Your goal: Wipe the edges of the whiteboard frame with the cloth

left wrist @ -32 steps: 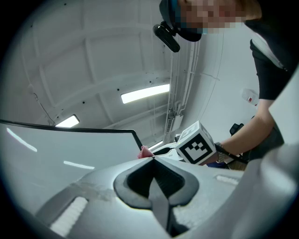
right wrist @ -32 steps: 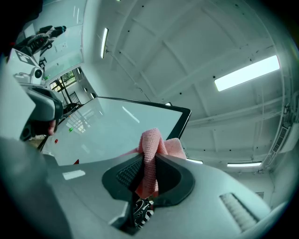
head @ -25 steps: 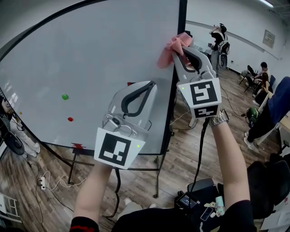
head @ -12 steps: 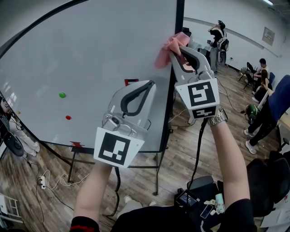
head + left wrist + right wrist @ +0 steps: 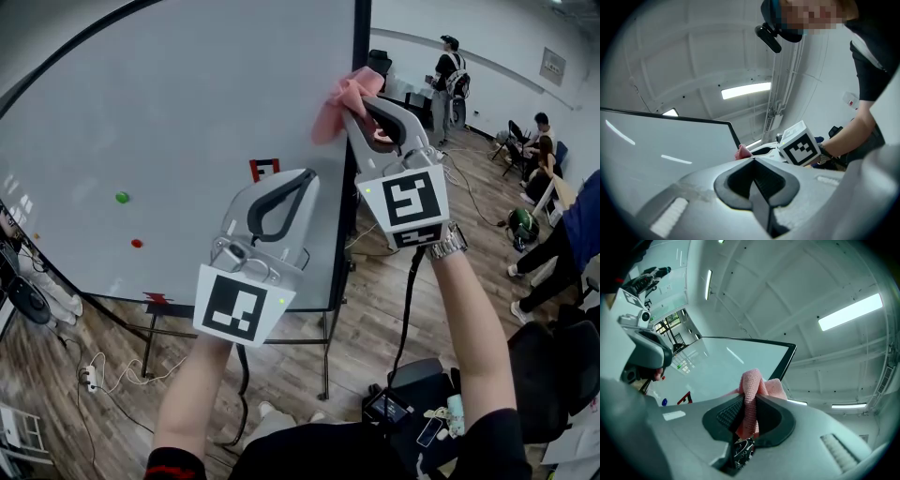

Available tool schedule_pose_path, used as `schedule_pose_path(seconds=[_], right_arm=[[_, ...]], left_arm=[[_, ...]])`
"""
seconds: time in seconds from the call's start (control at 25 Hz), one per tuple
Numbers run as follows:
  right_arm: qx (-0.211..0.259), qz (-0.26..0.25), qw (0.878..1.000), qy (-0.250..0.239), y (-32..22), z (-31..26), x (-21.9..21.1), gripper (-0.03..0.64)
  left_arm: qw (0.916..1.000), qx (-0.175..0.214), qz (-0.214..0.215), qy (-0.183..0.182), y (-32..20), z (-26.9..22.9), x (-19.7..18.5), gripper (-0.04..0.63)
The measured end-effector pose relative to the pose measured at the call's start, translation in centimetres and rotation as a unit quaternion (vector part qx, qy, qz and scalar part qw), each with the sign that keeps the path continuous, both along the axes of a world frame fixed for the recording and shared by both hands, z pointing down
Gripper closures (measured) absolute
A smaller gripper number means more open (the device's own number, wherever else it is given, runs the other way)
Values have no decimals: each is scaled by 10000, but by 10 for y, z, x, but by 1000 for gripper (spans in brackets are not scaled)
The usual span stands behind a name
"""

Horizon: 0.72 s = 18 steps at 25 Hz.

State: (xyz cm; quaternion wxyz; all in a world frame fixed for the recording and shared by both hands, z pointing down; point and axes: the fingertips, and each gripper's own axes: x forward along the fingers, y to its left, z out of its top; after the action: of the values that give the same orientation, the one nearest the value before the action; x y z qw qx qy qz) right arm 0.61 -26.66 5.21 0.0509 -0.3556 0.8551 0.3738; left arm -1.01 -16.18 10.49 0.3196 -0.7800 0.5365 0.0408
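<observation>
A pink cloth point(image 5: 343, 101) is pinched in my right gripper point(image 5: 361, 105), which is shut on it and holds it against the black right edge of the whiteboard frame point(image 5: 356, 141), high up. The right gripper view shows the pink cloth point(image 5: 752, 394) bunched between the jaws, with the frame's top right corner point(image 5: 790, 352) just beyond. My left gripper point(image 5: 309, 175) is shut with nothing in it, held lower and left, in front of the white board face point(image 5: 187, 112). In the left gripper view its jaws meet, and the cloth point(image 5: 742, 152) shows past them.
Green point(image 5: 122, 198) and red point(image 5: 137, 244) magnets stick to the board. The board's stand legs point(image 5: 323, 366) rest on a wooden floor with cables point(image 5: 103, 375). People stand and sit at the right point(image 5: 450, 80). A bag and devices point(image 5: 412, 412) lie by my feet.
My right gripper with the cloth has slid slightly left and up along the frame's right edge. The left gripper has kept its place.
</observation>
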Motion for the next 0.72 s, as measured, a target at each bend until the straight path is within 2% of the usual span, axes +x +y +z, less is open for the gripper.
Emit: schedule_pose_path(seconds=[0.44,0.6,0.72], right_arm=[[-54,-22,10000,12,1,14,2,563],[-59,75,9999,49,1,17,5,564],[-33,141,9999,57,1,19,4,565]], left_arm=[[9999,-82,80,121,-3,11,1,594],[9997,-69,214,112,-4,13,2,594],[9992,-101,309,233,-7,14,-1,594]])
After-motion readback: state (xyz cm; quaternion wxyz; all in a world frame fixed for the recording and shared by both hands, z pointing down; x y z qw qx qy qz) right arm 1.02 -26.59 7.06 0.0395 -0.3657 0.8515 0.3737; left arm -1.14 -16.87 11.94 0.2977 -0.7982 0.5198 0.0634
